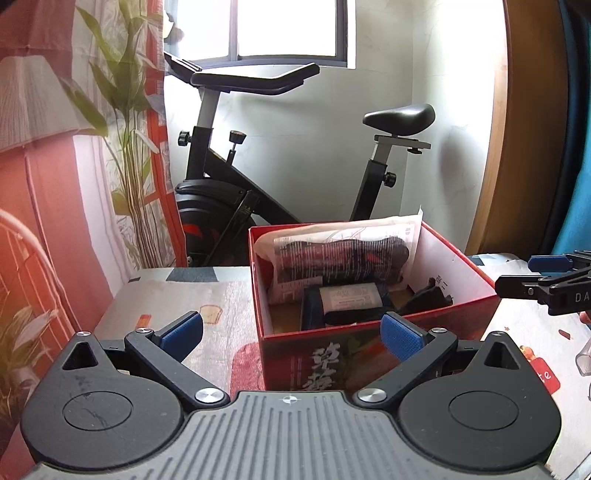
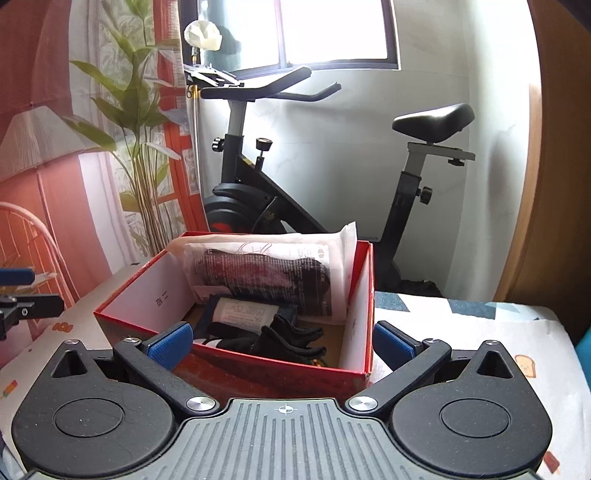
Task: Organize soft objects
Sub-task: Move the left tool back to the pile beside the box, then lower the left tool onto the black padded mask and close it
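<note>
We're holding the left gripper [image 1: 291, 334] low over the table [image 1: 192, 295], its blue pads [image 1: 183, 329] spread wide w/ nothing between them, so it's released; its right-hand pad is sitting in front of the near wall of the red box [image 1: 373, 328], the other over bare patterned cloth. We're holding the right gripper [image 2: 282, 341] the same way, fingers splayed and gripping nothing, pads [image 2: 168, 345] straddling the box's near corner in the right wrist view. The box is sitting open on the table, and the soft stuff is lying inside it: a clear plastic bag w/ dark fabric [image 1: 340, 254] is leaning against the far wall, a dark rolled bundle w/ a white label [image 1: 351, 301] is lying in front of it on the box floor, and black gloves [image 2: 288, 338] are bunching up in the near part of the floor, just beside the bundle. In the left wrist view we're seeing the right gripper's tip poking in from the right edge, near the box's right rim, apart from it. Behind the table an exercise bike [image 1: 280, 177] is standing by the white wall under a window [image 1: 291, 29], w/ a leafy plant [image 1: 125, 110] and red-and-white curtain [image 1: 48, 166] on the left.
</note>
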Available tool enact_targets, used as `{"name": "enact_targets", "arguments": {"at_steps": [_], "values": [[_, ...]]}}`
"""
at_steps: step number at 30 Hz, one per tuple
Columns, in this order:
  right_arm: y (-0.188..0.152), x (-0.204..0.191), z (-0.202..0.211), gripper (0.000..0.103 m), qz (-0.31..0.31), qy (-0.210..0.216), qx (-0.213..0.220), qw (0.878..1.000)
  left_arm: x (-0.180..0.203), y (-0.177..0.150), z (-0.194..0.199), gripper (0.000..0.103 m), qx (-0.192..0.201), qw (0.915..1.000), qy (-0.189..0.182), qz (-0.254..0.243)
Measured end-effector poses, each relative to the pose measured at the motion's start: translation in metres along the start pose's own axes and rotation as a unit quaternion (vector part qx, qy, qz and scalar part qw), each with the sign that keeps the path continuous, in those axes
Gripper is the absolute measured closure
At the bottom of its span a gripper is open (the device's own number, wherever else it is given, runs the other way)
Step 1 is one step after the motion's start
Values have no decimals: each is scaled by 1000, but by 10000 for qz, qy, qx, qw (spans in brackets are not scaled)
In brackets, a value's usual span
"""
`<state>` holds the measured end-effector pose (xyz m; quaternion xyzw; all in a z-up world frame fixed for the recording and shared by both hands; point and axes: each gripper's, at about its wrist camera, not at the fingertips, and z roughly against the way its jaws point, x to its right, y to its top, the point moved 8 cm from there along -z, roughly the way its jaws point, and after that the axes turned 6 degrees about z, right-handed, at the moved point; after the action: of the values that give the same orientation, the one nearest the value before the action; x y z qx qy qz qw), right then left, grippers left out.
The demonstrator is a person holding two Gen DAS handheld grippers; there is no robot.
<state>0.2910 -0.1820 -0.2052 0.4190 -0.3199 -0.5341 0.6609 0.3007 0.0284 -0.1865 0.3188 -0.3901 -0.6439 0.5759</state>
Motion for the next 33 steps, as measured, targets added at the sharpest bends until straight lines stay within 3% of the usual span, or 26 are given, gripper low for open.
{"name": "enact_targets", "arguments": {"at_steps": [17, 33], "values": [[-74, -3, 43, 0, -350, -129, 69, 9993, -4, -75, 27, 0, -167, 9977, 16, 662], [-148, -24, 36, 0, -6, -79, -321, 9995, -8, -120, 20, 0, -531, 9926, 67, 1086]]}}
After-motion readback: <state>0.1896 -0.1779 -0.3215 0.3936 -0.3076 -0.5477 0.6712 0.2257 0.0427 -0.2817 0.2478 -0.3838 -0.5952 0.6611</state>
